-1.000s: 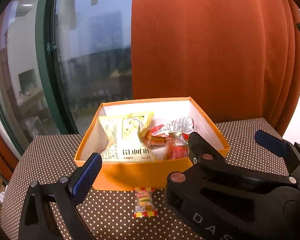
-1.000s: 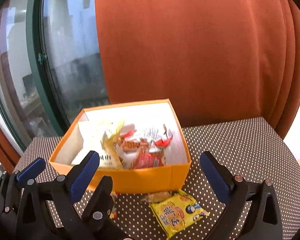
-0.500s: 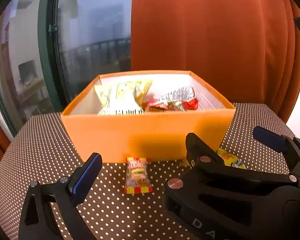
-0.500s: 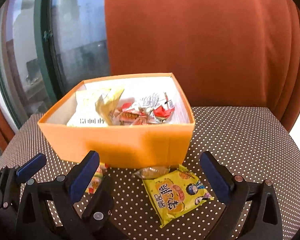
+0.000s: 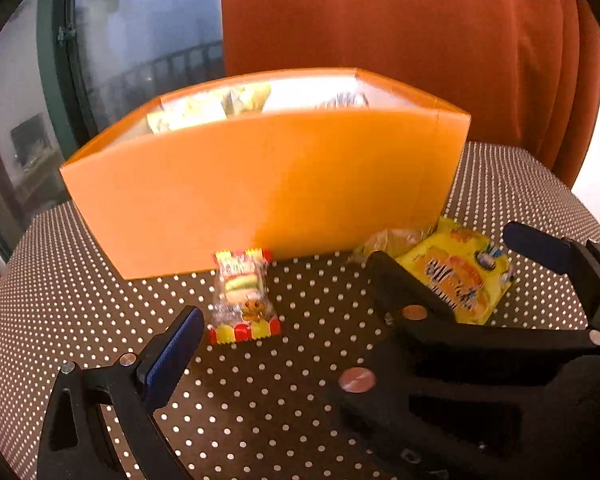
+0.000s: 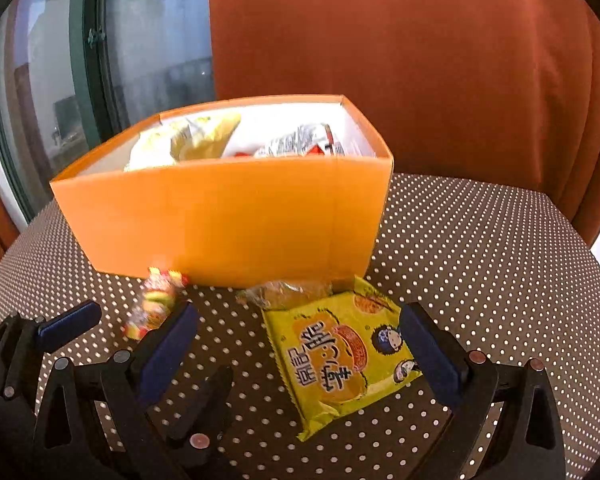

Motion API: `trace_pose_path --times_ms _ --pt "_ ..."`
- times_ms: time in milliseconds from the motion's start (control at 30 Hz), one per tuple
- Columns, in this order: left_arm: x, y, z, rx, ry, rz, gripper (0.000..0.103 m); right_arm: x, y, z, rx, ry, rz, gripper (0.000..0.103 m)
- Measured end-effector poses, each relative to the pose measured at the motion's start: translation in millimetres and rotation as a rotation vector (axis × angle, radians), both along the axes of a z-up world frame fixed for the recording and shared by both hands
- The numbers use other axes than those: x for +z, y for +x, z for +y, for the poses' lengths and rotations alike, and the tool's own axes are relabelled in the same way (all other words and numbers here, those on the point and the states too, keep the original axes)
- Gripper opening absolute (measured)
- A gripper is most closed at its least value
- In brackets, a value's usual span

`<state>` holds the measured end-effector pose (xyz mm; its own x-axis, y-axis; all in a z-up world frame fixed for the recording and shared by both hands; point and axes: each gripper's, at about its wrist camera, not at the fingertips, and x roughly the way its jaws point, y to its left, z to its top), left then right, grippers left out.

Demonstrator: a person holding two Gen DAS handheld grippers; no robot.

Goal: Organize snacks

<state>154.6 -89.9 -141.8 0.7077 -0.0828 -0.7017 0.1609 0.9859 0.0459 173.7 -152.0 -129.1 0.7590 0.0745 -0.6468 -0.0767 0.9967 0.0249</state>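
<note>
The orange box [image 6: 228,216] stands on the dotted desk [image 6: 480,248]; only the right wrist view looks over its rim at the packets inside. The yellow snack packet [image 6: 340,356] lies flat before the box, between the fingers of the right gripper [image 6: 300,344], whose jaws stand wide apart. The small candy packet [image 5: 242,296] lies just ahead of the left gripper [image 5: 284,312], also spread open, holding nothing.
</note>
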Motion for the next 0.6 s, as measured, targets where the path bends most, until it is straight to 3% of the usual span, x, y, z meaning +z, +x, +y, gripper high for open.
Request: trace_pose_path --times_ms 267,433,600 --pt "-18.0 18.2 2.5 0.013 0.021 0.076 0.1 -21.1 15.1 -8.2 -0.014 -0.004 0.077 0.101" --pt "-25.8 27.7 3.5 0.021 0.022 0.114 0.1 -25.6 20.7 -2.9 -0.009 -0.056 0.078 0.1" --pt "-29.7 34.4 7.7 0.031 0.029 0.133 0.1 -24.9 21.0 0.6 -0.023 -0.088 0.076 0.082"
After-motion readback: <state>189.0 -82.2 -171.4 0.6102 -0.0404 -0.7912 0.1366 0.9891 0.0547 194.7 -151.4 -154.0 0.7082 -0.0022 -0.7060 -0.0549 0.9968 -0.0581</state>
